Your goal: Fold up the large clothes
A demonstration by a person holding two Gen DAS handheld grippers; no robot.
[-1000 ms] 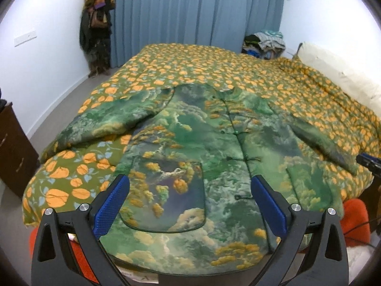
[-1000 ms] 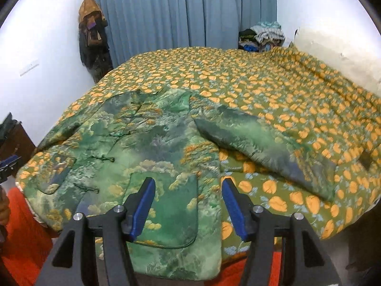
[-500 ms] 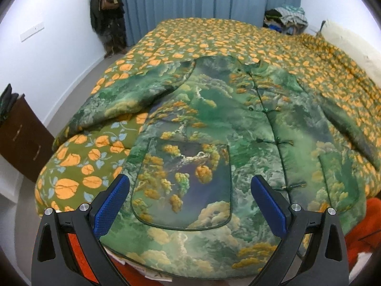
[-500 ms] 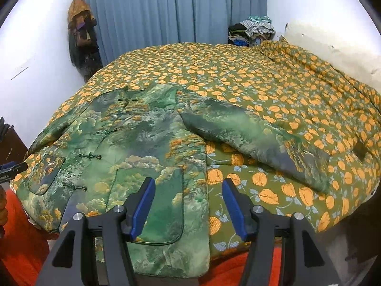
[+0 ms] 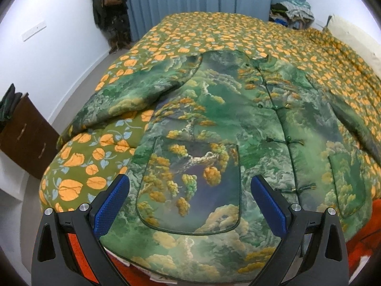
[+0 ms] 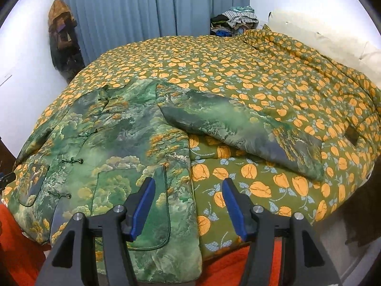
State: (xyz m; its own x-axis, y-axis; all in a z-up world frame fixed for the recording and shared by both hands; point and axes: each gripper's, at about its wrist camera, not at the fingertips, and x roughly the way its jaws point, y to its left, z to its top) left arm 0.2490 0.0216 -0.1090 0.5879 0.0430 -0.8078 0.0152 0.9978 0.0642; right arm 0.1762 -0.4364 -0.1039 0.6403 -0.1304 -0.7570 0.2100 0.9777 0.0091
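Note:
A large padded jacket [image 5: 214, 124] with a green landscape print and knot buttons lies spread face up on the bed, hem toward me, sleeves out to both sides. My left gripper [image 5: 189, 197] hangs open above its left patch pocket [image 5: 190, 186], touching nothing. In the right wrist view the same jacket [image 6: 114, 147] fills the left half; its right sleeve [image 6: 238, 128] stretches across the quilt. My right gripper [image 6: 188, 200] is open above the jacket's right side edge near the hem, with nothing between its blue pads.
The bed carries a green quilt with orange flowers [image 6: 238, 66]. A brown cabinet [image 5: 28, 138] stands left of the bed; blue curtains [image 6: 154, 7], hanging coats [image 6: 63, 38] and a pile of clothes [image 6: 234, 21] are behind. An orange-red sheet [image 6: 238, 264] shows under the hem.
Both grippers have tipped downward and come closer to the jacket's hem, so the pockets look larger. The jacket itself has not moved.

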